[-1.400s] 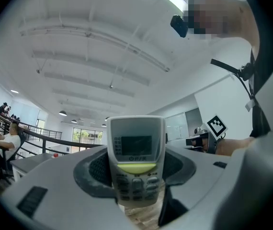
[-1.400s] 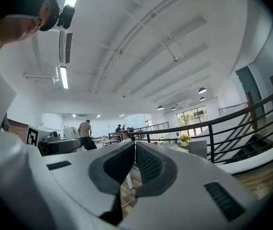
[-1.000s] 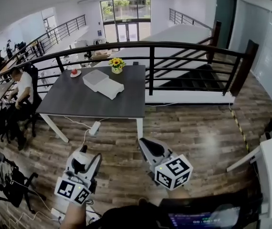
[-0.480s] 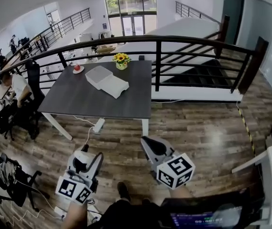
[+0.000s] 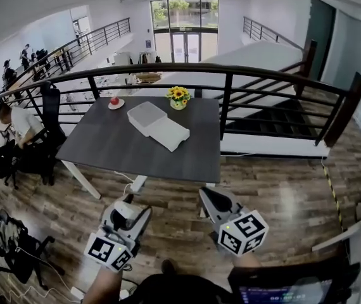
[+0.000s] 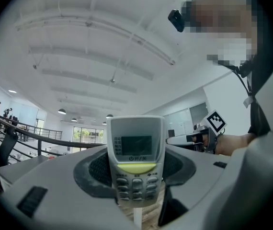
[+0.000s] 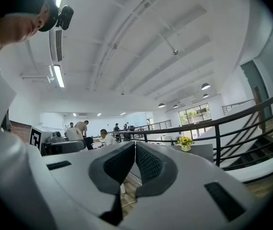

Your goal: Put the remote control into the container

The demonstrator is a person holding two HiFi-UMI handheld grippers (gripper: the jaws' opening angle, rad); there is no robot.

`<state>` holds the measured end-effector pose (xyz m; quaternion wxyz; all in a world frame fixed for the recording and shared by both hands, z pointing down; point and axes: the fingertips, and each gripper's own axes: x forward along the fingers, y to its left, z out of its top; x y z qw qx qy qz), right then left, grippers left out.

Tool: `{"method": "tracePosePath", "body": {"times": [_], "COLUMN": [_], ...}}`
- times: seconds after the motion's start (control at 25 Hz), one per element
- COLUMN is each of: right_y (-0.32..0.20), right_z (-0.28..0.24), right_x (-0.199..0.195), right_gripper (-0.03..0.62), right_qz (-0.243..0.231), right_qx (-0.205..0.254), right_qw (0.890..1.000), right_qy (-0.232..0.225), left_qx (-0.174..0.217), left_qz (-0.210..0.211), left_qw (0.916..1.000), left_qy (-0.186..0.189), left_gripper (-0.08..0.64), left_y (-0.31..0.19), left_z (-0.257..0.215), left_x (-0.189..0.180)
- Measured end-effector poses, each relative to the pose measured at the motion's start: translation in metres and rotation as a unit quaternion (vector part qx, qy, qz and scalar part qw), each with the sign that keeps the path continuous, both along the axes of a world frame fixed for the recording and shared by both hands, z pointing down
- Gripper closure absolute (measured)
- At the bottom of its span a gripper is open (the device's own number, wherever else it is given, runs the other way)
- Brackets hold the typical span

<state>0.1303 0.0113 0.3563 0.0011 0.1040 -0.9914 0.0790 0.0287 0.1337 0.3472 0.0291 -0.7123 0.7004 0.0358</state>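
A grey-white remote control (image 6: 135, 150) with a small screen and a yellow-green button stands upright between my left gripper's jaws. My left gripper (image 6: 135, 174) is shut on it and hangs low over the wooden floor (image 5: 125, 209). My right gripper (image 5: 209, 196) is beside it with its jaws pressed together and nothing between them (image 7: 134, 152). The white box-like container (image 5: 145, 115) lies on the dark grey table (image 5: 117, 145) ahead, well beyond both grippers. A second flat white piece (image 5: 170, 134) lies against it.
On the table stand a pot of yellow flowers (image 5: 178, 97) and a plate with a red fruit (image 5: 114, 102). A black railing (image 5: 275, 84) runs behind the table. Chairs and a seated person (image 5: 17, 122) are at the left. A power strip (image 5: 137, 183) lies under the table.
The table has come nearer and shifted right in the head view. Both grippers sit a little further right and keep their hold and pose.
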Motion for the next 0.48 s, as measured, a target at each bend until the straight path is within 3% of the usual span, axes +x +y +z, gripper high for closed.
{"method": "tracePosePath", "body": {"times": [0.48], "right_y": [-0.018], "right_z": [0.0], "right_x": [-0.137], "right_gripper": [0.591], "right_qz": [0.002], "right_qx": [-0.003], "right_qw": [1.0], "right_qy": [0.014], "left_qx": [0.007], "left_qz": [0.005], "left_qw": [1.0], "left_qy": [0.003], "left_gripper": [0.307], "left_y": [-0.011], "left_z": [-0.002], "left_x": [-0.14]}}
